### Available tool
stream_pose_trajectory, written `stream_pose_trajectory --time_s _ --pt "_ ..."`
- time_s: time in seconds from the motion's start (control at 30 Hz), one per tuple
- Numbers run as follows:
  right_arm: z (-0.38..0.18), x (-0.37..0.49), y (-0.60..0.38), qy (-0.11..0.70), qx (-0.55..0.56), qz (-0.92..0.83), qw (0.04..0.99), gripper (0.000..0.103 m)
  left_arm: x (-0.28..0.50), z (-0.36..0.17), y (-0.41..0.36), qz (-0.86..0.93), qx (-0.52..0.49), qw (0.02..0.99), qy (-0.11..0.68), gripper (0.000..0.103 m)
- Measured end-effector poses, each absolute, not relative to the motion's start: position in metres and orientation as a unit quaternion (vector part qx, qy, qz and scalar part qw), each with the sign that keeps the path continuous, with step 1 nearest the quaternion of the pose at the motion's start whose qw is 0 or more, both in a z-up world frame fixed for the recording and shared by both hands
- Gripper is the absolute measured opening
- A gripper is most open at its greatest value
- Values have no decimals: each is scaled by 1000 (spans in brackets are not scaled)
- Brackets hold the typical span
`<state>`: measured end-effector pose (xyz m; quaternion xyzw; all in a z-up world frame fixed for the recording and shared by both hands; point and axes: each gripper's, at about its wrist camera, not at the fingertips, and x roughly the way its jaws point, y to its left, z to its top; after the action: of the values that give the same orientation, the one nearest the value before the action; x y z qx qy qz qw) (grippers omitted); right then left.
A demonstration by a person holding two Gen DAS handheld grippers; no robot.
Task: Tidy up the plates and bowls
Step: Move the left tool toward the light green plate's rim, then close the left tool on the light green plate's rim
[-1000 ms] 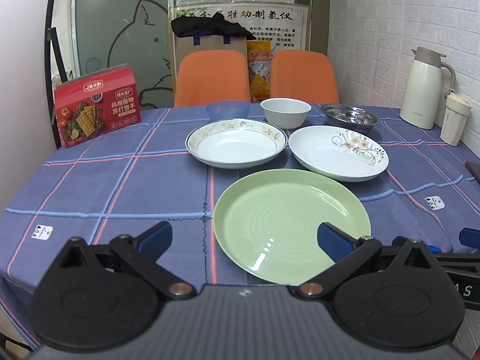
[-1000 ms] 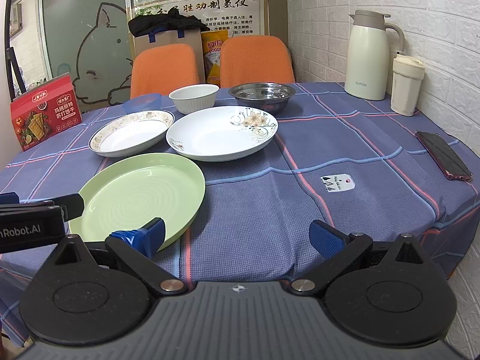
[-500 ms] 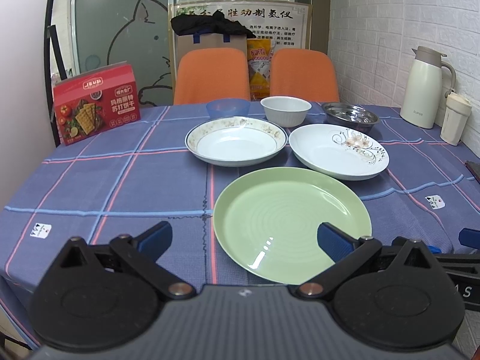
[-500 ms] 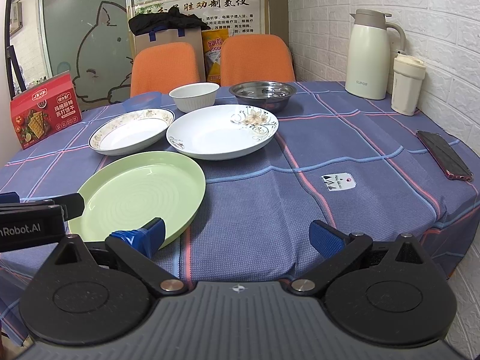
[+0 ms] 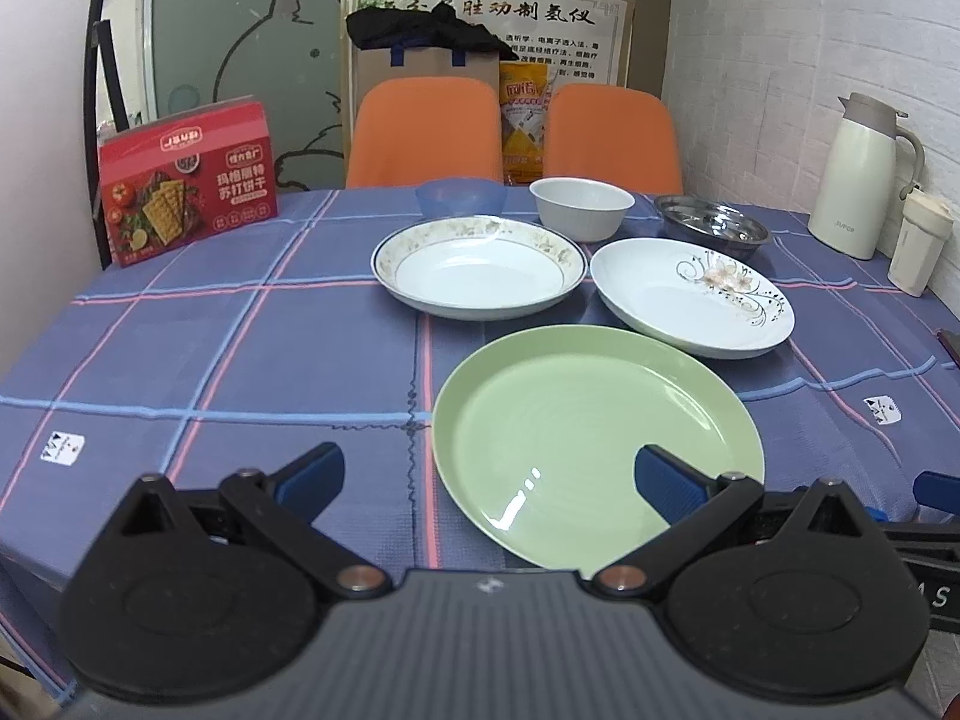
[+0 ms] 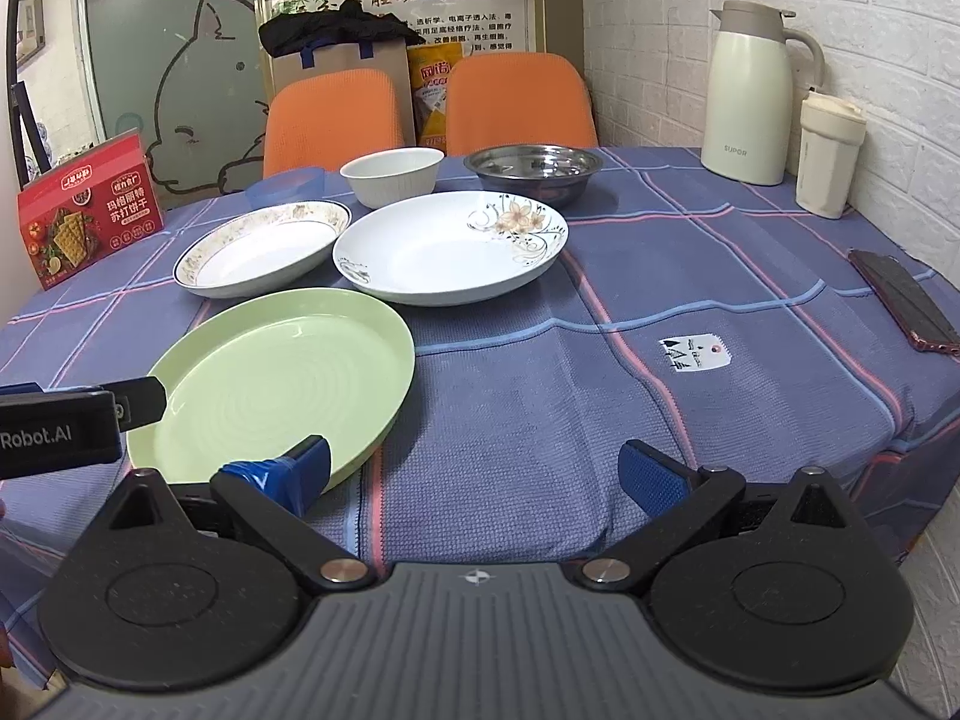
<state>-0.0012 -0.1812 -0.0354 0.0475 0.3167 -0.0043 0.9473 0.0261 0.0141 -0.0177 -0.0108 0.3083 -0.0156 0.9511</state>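
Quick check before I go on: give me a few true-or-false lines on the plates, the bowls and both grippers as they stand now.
1. The green plate is the dish nearest the grippers. True.
2. The left gripper is shut on the green plate. False: its jaws stand wide open and hold nothing.
3. The white bowl sits inside the steel bowl. False: they stand side by side, apart, on the tablecloth.
4. The flower plate lies to the right of the gold-rimmed plate. True.
5. The right gripper is open and empty. True.
6. The plates are already stacked. False: all three lie singly on the cloth.
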Motion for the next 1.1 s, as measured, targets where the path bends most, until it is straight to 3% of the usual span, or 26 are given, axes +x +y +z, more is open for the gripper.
stream_pose_trajectory --time_s 0.37,0.97,1.1 --pt "-35 22 -181 337 66 5 939 90 64 -21 27 -18 -14 941 337 103" --pt "-50 85 -141 396 -33 71 915 90 122 -37 34 -107 -25 911 398 103" --pt "-55 89 -145 392 -10 93 915 91 129 -45 28 -104 -3 907 408 103"
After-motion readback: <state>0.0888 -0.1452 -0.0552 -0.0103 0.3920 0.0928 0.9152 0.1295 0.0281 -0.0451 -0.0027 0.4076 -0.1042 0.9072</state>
